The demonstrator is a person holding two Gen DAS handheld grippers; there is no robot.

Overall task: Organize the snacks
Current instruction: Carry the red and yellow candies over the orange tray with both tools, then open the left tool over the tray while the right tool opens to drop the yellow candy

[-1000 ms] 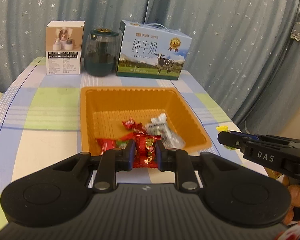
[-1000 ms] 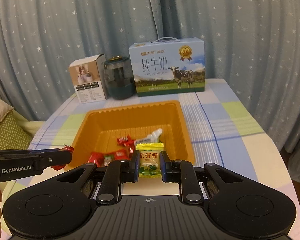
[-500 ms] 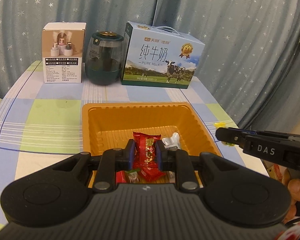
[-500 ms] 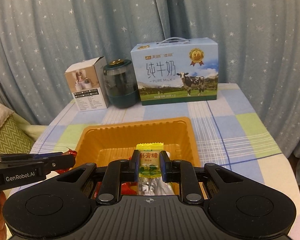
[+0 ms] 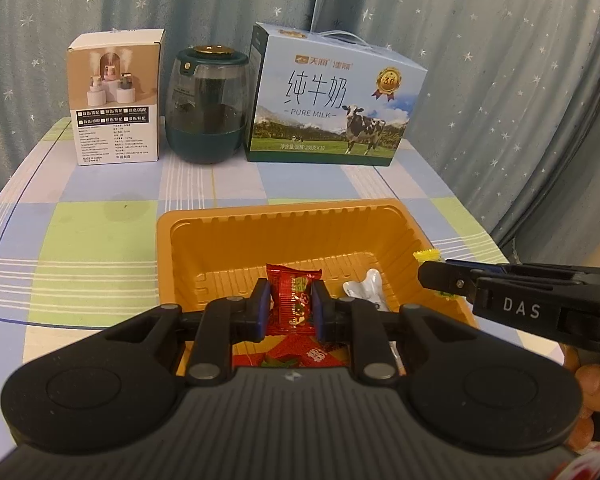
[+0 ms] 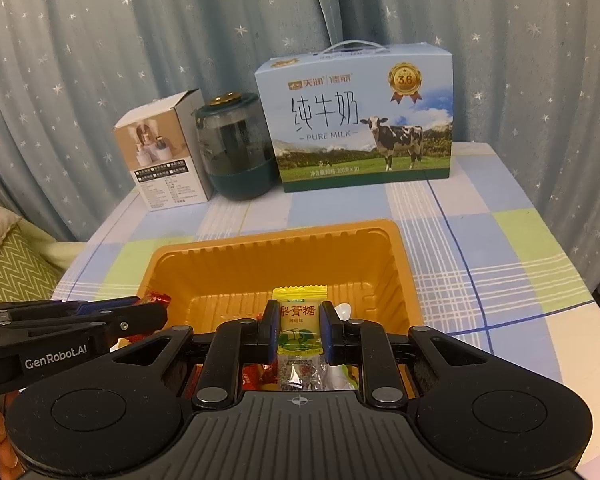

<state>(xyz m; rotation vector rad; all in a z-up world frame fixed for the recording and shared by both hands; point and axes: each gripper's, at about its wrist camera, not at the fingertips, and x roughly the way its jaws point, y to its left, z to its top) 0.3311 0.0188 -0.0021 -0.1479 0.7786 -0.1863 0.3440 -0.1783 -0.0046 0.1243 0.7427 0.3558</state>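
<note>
The left tongs are closed on a red candy, held upright over the near part of the orange tray. The right tongs are clamped on a yellow-green candy, also above the tray's near half. More wrapped snacks, red ones and a silver wrapper, lie on the tray floor below both. The tray sits on the checked bench; behind it stand a white box, a dark green jar and a milk carton, side by side before the starred curtain
</note>
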